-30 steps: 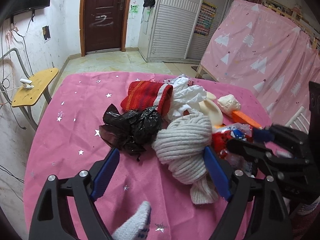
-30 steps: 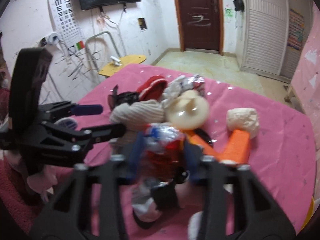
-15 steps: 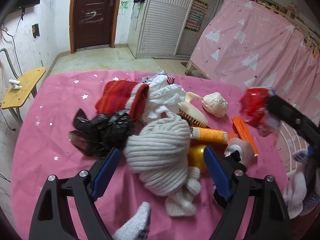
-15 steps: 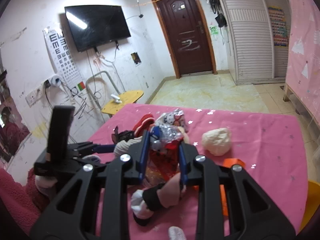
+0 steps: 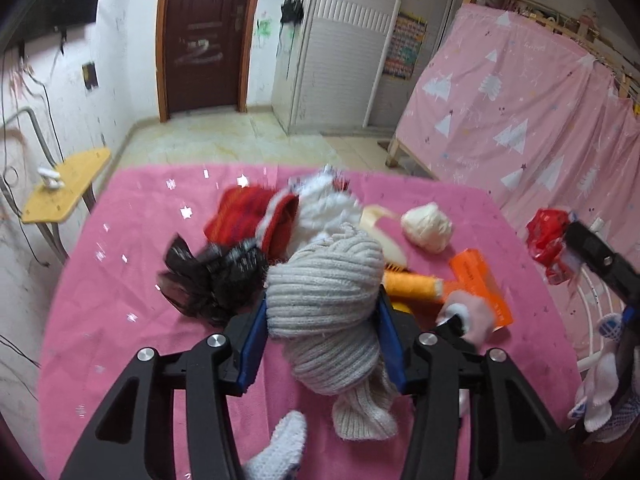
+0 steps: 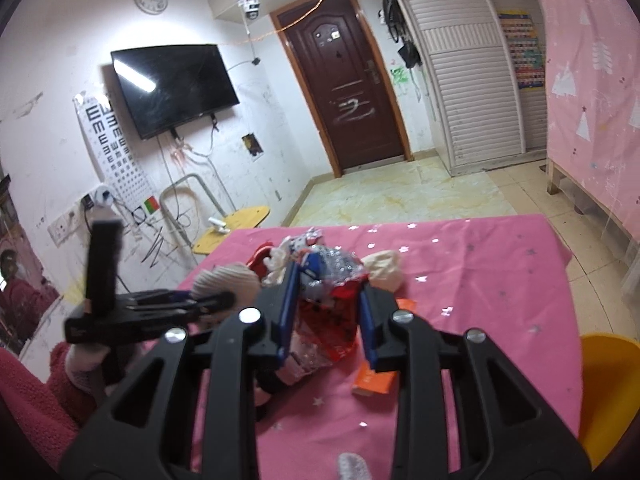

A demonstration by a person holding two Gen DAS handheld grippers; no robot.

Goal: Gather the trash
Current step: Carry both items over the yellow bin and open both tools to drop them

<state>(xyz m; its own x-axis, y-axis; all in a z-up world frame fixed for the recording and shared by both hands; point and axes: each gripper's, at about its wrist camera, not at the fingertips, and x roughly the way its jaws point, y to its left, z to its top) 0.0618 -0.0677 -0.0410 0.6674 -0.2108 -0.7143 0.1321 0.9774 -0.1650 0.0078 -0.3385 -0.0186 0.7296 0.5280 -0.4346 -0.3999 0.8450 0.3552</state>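
The left gripper [image 5: 322, 332] is closing, and the grey knit hat [image 5: 324, 280] now sits between its blue pads, where a moment ago they stood wide apart. The hat lies on the pink table [image 5: 120, 280], beside a black bag [image 5: 216, 276]. A hat is not trash, so maybe it gets moved aside.

The right gripper [image 6: 326, 312] pinches a red shiny wrapper [image 6: 332, 280] and has lifted it off the pile. It looks ready to be dropped in a bin, but I see none for sure.
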